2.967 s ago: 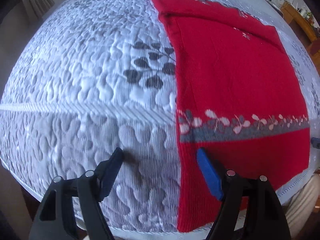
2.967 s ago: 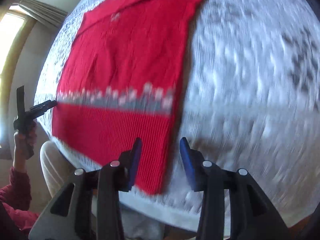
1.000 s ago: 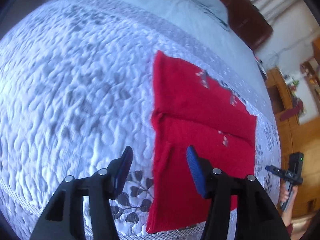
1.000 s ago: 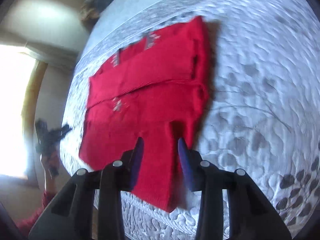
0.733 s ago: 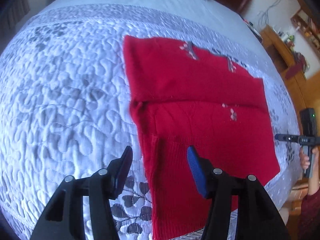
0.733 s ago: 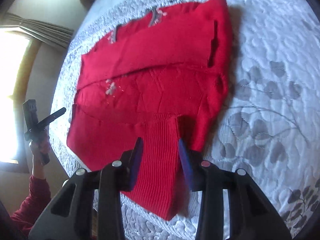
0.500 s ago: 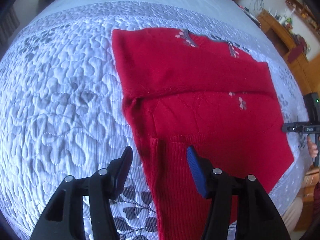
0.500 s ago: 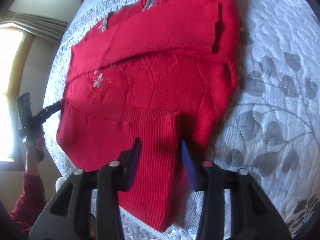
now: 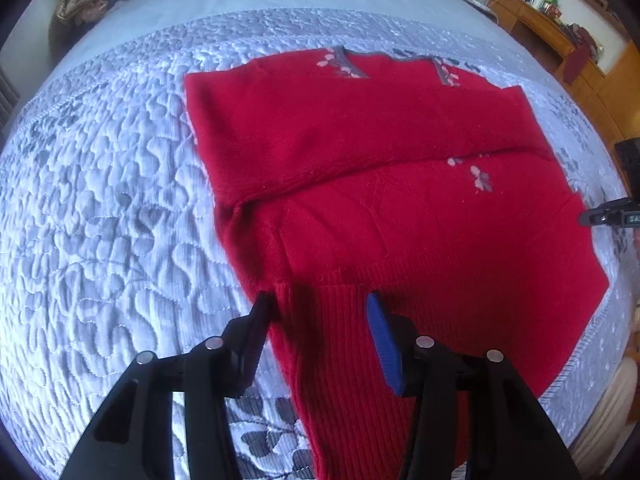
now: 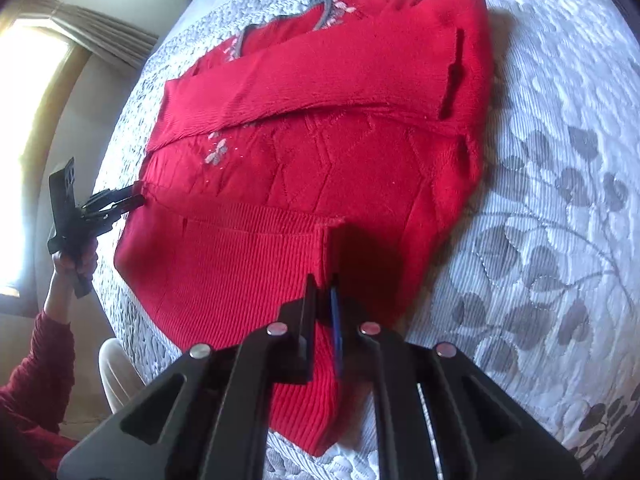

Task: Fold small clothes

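The red sweater [image 9: 380,200] lies on the quilted bedspread [image 9: 100,220]; the left gripper [image 9: 316,312] is closing around its ribbed hem corner. The right wrist view alone shows the right gripper [image 10: 324,292] pinched onto the hem (jaws nearly together).

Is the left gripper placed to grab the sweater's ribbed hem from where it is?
Probably yes: the left gripper straddles the ribbed hem of the red sweater, jaws closing, nothing in between.

The red sweater's [image 9: 400,208] near ribbed hem runs behind the left gripper [image 9: 320,316] and off the bottom edge. The right gripper's [image 10: 322,292] body hides more hem, and the clutter on the far wooden dresser [image 9: 536,20] is too small to identify.
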A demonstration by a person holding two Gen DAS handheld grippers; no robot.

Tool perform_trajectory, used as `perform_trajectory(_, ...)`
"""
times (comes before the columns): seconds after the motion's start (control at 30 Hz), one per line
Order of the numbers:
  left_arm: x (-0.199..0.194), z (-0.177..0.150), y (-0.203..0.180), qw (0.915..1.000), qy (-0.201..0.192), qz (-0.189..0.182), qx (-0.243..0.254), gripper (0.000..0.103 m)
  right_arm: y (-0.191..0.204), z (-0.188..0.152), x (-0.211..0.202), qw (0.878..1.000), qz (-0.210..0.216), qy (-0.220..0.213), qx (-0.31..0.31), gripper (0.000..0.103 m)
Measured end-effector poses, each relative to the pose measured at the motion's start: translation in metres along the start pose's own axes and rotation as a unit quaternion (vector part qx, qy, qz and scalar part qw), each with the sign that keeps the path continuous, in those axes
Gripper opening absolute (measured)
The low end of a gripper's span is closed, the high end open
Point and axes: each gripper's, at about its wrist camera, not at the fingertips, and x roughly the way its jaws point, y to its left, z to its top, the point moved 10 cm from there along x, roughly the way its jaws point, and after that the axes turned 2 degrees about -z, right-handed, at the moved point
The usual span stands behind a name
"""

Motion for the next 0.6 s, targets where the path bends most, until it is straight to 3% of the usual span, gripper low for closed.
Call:
perform_trajectory(0.1, -0.002, 0.004, -0.013, 0.9995, -0.008, -0.023, 0.019, 0.04, 0.0, 0.001, 0.006, 1.0, -0.001, 0.005, 0.001, 0.015)
perform_trajectory(0.2, 0.006, 0.002, -0.011, 0.9996, 0.006, -0.009, 0.025, 0.034, 0.0, 0.001, 0.012, 1.0, -0.005, 0.01, 0.005, 0.028)
perform_trajectory(0.43, 0.013, -0.003, -0.003, 0.9991, 0.017, -0.038, -0.007, 0.042, 0.002, 0.0, 0.01, 1.0, 0.002, 0.003, 0.006, 0.032)
perform_trajectory(0.5, 0.012, -0.004, -0.006, 0.9992, 0.015, -0.037, 0.006, 0.041, 0.002, -0.001, 0.009, 1.0, 0.001, 0.003, 0.004, 0.032)
perform_trajectory(0.53, 0.013, -0.004, -0.007, 0.9993, 0.016, -0.031, 0.011, 0.039, 0.002, -0.001, 0.011, 1.0, -0.002, 0.005, 0.005, 0.031)
perform_trajectory(0.6, 0.012, -0.003, -0.01, 0.9994, 0.013, -0.031, 0.012, 0.014, 0.0, -0.001, 0.013, 1.0, -0.015, 0.007, 0.001, 0.011)
